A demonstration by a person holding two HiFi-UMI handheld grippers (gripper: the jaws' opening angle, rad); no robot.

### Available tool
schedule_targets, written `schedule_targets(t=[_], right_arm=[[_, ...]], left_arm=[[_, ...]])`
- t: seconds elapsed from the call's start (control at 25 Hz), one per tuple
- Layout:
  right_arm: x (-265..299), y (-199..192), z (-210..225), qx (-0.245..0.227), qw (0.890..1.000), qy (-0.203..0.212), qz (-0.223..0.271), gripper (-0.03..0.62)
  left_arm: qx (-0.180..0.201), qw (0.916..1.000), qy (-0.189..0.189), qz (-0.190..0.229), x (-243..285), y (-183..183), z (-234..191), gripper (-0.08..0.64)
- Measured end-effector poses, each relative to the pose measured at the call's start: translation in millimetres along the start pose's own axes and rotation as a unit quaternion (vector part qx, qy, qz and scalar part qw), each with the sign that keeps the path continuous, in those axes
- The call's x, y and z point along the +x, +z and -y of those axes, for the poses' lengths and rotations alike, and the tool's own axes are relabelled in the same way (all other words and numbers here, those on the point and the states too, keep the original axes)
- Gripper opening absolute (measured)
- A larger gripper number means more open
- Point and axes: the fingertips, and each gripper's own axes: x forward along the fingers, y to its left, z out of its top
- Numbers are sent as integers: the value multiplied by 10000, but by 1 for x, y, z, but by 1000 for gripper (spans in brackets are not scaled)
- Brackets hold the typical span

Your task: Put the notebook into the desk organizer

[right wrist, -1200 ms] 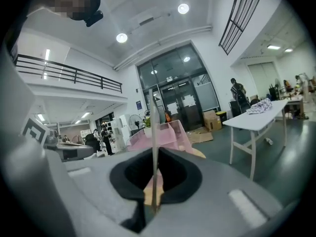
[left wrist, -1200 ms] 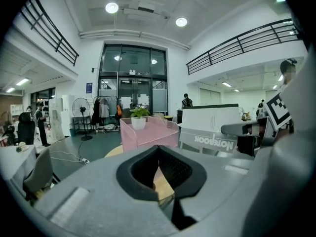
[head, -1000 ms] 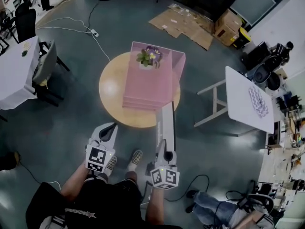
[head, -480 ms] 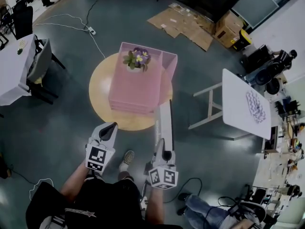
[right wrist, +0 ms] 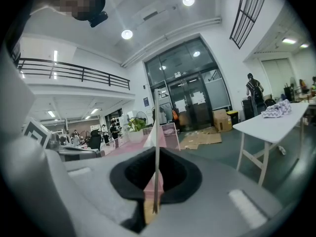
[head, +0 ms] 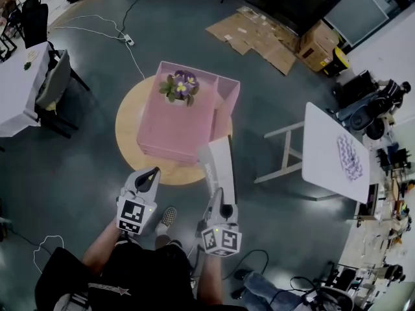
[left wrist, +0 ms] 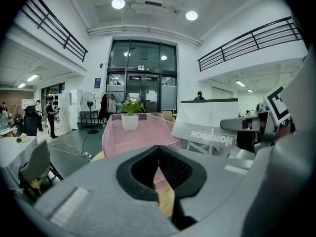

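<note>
A pink mesh desk organizer (head: 178, 118) stands on a round wooden table (head: 126, 125), with a small potted plant (head: 178, 86) on its far end. My right gripper (head: 218, 201) is shut on the lower edge of a white notebook (head: 220, 164), which stands upright and reaches up to the organizer's near right corner. In the right gripper view the notebook (right wrist: 157, 122) shows edge-on, pinched in the right gripper (right wrist: 157, 157). My left gripper (head: 147, 177) hangs shut and empty, short of the table's near edge. The left gripper (left wrist: 158, 149) view shows the organizer (left wrist: 138, 132) ahead and the notebook (left wrist: 212, 125) to the right.
A white folding table (head: 334, 151) stands to the right. At the left are a chair (head: 55, 86) and another white table (head: 16, 89). Flattened cardboard (head: 266, 34) lies on the floor beyond. A cable and power strip (head: 130, 42) trail at the far left. My shoe (head: 167, 218) is below.
The table and organizer have drifted left and nearer in the head view. The notebook in my right gripper has turned to show more of its face. Both grippers stay shut.
</note>
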Motion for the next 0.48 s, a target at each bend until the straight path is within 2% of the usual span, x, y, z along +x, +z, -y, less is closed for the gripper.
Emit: schedule_targets(t=[0.48], right_arm=[[47, -1, 34, -59, 9999, 15, -160, 14]], left_arm=[[-41, 9997, 124, -195, 38, -1, 1, 11]])
